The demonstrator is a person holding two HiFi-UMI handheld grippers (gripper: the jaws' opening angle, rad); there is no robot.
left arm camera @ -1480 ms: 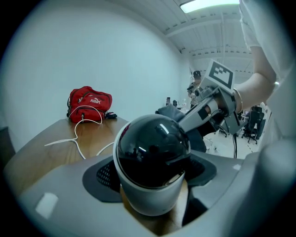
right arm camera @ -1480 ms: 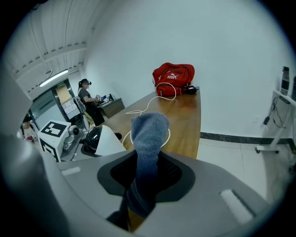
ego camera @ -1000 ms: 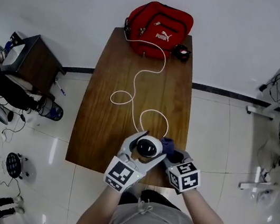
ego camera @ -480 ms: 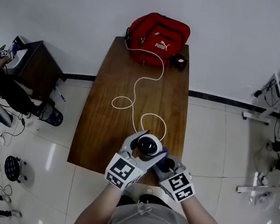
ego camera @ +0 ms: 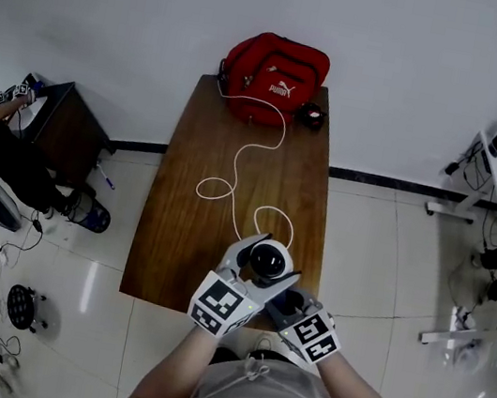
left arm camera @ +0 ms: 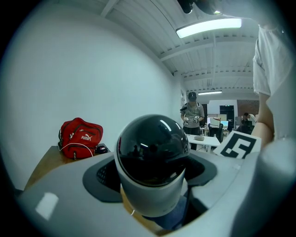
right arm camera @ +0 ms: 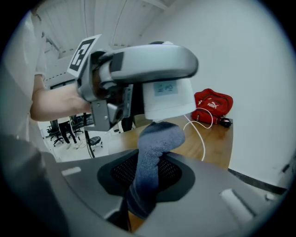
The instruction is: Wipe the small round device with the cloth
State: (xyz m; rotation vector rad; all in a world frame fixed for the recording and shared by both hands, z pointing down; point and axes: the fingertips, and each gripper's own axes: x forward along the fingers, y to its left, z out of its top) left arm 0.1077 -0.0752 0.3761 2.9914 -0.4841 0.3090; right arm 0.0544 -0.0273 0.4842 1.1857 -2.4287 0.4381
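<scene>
While the left tool clamps the small round device upright above the near edge of the counter, dark dome upward, the right tool grips the blue cloth, pressed against its white base.

Bright even indoor light, ceiling strip lamp glaring, fisheye bending at edges, gripper views' corners dark.

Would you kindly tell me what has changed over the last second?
The right gripper has drawn back toward the person, bringing the cloth from the right side of the device down to its base. The left gripper stays shut on the device, and the right stays shut on the cloth. The bag and cable lie as before.
</scene>
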